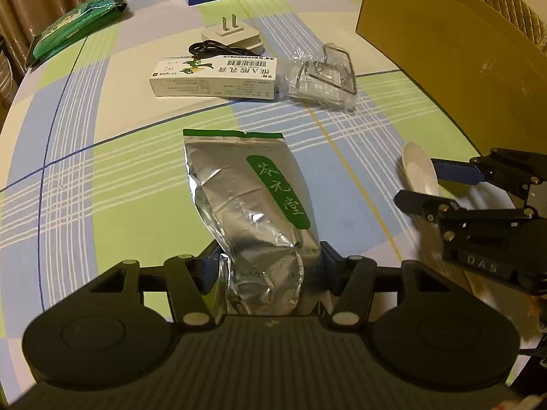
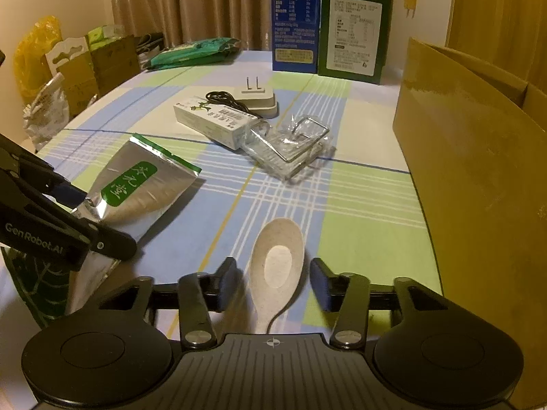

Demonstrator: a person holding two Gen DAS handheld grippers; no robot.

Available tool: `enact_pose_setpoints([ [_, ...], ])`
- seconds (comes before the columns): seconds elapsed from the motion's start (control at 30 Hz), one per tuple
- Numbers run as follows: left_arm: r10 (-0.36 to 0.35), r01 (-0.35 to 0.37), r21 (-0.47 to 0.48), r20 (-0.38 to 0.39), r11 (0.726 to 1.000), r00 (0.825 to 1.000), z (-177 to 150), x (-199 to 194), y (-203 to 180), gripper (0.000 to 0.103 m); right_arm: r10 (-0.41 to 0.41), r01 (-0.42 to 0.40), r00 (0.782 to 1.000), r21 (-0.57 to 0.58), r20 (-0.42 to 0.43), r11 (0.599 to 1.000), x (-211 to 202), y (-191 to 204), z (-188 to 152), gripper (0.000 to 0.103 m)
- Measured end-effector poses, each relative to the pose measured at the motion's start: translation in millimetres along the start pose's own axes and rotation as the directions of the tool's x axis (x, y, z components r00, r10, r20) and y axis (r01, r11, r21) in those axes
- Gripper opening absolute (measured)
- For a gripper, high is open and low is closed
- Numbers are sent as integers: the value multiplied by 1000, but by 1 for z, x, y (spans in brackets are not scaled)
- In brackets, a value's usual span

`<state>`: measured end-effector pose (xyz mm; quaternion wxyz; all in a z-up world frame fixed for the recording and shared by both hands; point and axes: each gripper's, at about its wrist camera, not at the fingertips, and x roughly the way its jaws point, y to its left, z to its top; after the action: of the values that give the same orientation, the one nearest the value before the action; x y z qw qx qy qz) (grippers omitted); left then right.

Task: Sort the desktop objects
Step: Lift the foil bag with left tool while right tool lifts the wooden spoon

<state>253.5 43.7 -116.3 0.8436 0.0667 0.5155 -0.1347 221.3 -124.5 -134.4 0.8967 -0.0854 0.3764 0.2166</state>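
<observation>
A: Left gripper (image 1: 270,266)?

B: Its pads press both sides of the silver tea pouch (image 1: 253,205), whose sealed end points to twelve o'clock.

A: And the right gripper (image 2: 273,285)?

B: Jaws parted around the pale spoon (image 2: 277,266), clear of it on both sides; the spoon rests on the checked tablecloth (image 2: 359,225).

A: Room to move?

B: The cardboard box (image 2: 478,171) walls off three o'clock. At twelve lie the white carton (image 1: 212,77), clear packet (image 1: 321,75) and charger (image 1: 232,36); bare cloth lies before them. Table edge curves at nine.
</observation>
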Motion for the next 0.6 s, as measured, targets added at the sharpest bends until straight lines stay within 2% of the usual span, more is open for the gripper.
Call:
enact_pose_setpoints([
  [0.1, 5, -5, -1, 0, 1000, 1000, 0, 1, 0, 57, -38, 38, 999, -9, 21, 999, 0, 5, -2, 47],
  [0.2, 19, -19, -6, -4, 1000, 1000, 0, 3, 0, 64, -53, 53, 998, -5, 30, 999, 1, 7, -2, 47],
  [0.43, 49, -49, -12, -6, 999, 999, 0, 6, -2, 74, -69, 69, 997, -14, 37, 997, 1, 9, -2, 47],
  [0.5, 53, -53, -23, -4, 998, 999, 1, 7, 0, 75, -66, 66, 997, -5, 37, 998, 2, 8, -2, 44],
  [0.57, 57, -57, -23, -1, 998, 998, 1, 8, -1, 76, -63, 63, 997, -6, 37, 998, 2, 9, -1, 31],
  [0.6, 57, -57, -23, 1, 998, 998, 2, 8, -1, 76, -61, 62, 997, -7, 36, 998, 2, 9, -1, 31],
])
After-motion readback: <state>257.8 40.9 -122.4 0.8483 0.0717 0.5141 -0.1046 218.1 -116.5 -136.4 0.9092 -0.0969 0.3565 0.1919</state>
